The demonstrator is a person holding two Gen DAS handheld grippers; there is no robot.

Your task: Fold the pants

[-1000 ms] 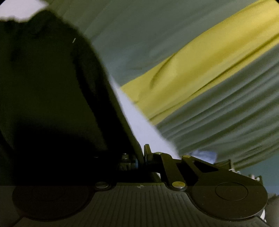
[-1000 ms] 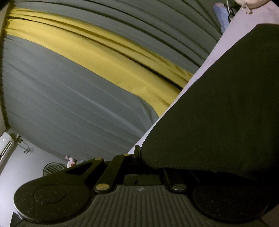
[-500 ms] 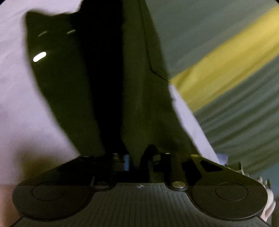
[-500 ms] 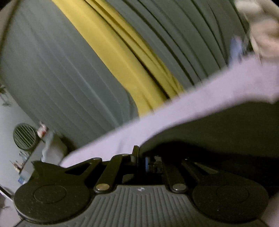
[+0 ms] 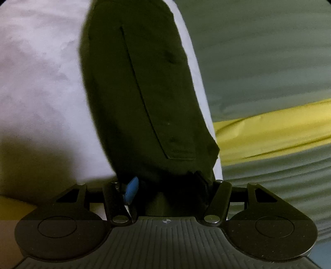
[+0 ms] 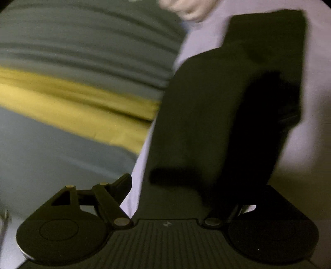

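The dark pants [image 5: 144,93] lie as a long folded strip on a pale lilac sheet [image 5: 41,82], running away from my left gripper [image 5: 165,186]. Its jaws are opening, the blue pad [image 5: 130,189] stands clear on the left, and the near end of the cloth lies loose between them. In the right wrist view the pants [image 6: 206,124] are a broad dark slab with a stepped far end. My right gripper [image 6: 196,192] is opening wide over their near edge. Its left finger [image 6: 122,184] is off the cloth and its right finger is lost in shadow.
A grey pleated curtain [image 5: 269,62] with a yellow band [image 5: 269,134] hangs past the sheet's edge, also seen as a blurred grey curtain [image 6: 82,41]. A person's hand [image 6: 186,10] shows blurred at the far end of the sheet [image 6: 318,103].
Both grippers were shut on the pants, held up against the curtain. They came down to the sheet, the pants now lie flat on it, and both sets of jaws have parted.
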